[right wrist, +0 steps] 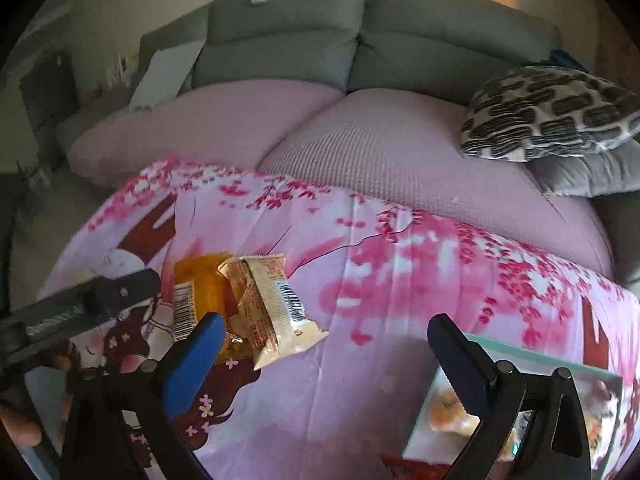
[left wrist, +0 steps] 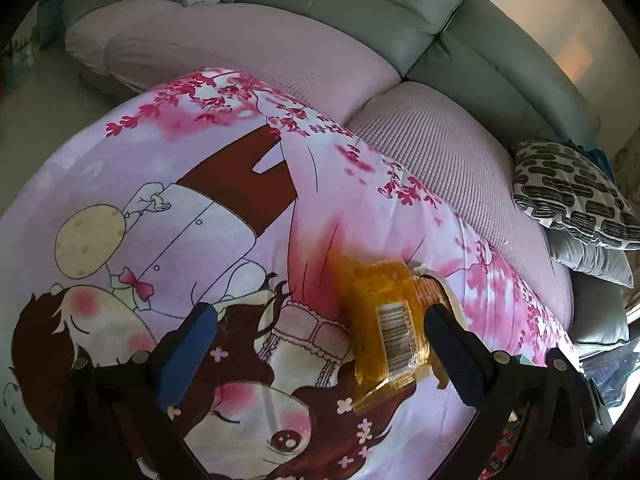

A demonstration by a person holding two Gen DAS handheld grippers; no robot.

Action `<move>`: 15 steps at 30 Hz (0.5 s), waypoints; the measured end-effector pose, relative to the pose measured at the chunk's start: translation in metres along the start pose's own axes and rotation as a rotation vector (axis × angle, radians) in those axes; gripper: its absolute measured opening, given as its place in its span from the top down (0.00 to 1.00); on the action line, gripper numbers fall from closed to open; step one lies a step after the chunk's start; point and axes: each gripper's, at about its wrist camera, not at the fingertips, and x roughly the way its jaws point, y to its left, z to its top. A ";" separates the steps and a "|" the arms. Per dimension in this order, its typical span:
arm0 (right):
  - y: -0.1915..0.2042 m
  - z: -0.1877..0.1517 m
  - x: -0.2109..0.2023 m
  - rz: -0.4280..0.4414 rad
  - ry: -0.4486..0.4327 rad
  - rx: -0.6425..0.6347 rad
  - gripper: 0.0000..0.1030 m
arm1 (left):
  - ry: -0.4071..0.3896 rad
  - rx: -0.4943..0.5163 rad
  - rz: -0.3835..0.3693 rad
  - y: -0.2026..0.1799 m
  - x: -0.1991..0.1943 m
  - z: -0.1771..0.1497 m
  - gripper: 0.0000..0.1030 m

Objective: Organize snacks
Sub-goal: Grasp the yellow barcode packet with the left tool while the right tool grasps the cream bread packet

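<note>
An orange snack packet [left wrist: 384, 320] with a barcode lies on the pink cartoon-print cloth [left wrist: 200, 200], between my left gripper's [left wrist: 320, 320] fingers, close to the right one. That gripper is open. In the right wrist view the orange packet [right wrist: 200, 292] lies beside a cream packet [right wrist: 272, 304], which partly overlaps it. My right gripper [right wrist: 324, 336] is open and empty above the cloth [right wrist: 400, 280]; its left finger [right wrist: 200, 344] is just in front of the packets. The left gripper's finger [right wrist: 120, 288] shows at the left.
A pale green box [right wrist: 520, 356] with wrapped snacks inside sits at the lower right under my right finger. Behind the cloth is a grey sofa [right wrist: 360, 40] with lilac seat cushions [right wrist: 380, 152] and a black-and-white patterned pillow [right wrist: 552, 112] at the right.
</note>
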 end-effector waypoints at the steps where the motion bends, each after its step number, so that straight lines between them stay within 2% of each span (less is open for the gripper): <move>1: 0.003 0.001 0.005 -0.002 0.005 -0.015 0.02 | 0.001 -0.001 0.000 0.000 0.001 0.001 0.00; 15: 0.026 0.002 0.071 0.036 0.109 -0.101 0.04 | 0.054 0.015 -0.050 -0.017 0.023 -0.003 0.00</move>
